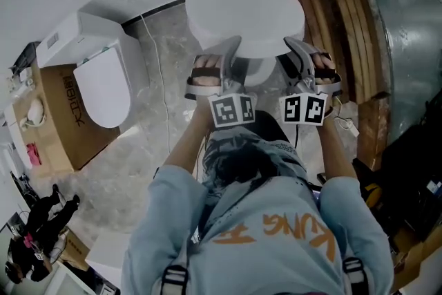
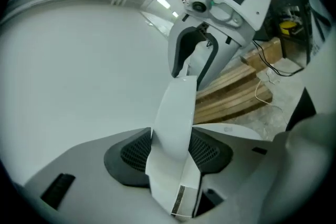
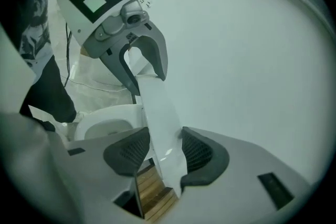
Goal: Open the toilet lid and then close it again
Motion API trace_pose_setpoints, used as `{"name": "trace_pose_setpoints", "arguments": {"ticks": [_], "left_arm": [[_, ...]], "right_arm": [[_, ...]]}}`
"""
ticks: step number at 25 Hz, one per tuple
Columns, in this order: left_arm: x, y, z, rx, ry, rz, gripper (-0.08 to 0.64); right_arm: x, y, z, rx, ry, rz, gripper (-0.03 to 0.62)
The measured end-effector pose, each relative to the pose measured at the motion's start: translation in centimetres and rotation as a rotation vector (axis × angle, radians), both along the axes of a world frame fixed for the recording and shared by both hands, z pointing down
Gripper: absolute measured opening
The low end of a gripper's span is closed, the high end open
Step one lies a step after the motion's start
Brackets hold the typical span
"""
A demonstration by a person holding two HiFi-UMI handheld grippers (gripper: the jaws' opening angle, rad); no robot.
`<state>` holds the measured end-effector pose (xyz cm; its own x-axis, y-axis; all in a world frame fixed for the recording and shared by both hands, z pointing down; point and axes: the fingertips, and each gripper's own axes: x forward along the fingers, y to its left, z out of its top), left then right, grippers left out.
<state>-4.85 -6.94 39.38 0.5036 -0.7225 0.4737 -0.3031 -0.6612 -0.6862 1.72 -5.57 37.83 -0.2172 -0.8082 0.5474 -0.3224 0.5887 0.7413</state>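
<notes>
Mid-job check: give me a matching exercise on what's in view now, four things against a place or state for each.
Things:
1. lid
2. spare toilet
3. planks
4. box

Places or states:
A. brown wood, right of the lid
B. brown cardboard, far left
C. white and closed, left of the lid
D. front edge clamped by the left hand-held gripper and the right hand-held gripper

Pairs: 1-D, 2-C, 3-A, 4-B
</notes>
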Motion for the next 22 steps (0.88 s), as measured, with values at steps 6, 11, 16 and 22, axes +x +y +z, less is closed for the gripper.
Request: {"name": "trace_pose_setpoints", "arguments": {"ticks": [6, 11, 16, 22], "left_arm": [[-0.5, -5.9, -5.3, 0.042, 0.121, -0.032, 0.211], [-0.4, -11.0, -9.0, 0.118, 0.141, -0.051, 0.174], [-0.8, -17.1, -11.7, 0.178, 0.157, -0.067, 0.139], [-1.2, -25.9, -13.7, 0.157, 0.180, -0.097, 0.115]], "right_arm": [[-0.5, -5.8, -5.0, 0.102, 0.015, 0.036, 0.149], [-0.4, -11.2, -8.8, 0.167, 0.023, 0.089, 0.124], [-0.5, -17.5, -11.8, 0.233, 0.024, 0.132, 0.101], [-0.7, -26.5, -14.2, 0.261, -0.038, 0.183, 0.069]]}}
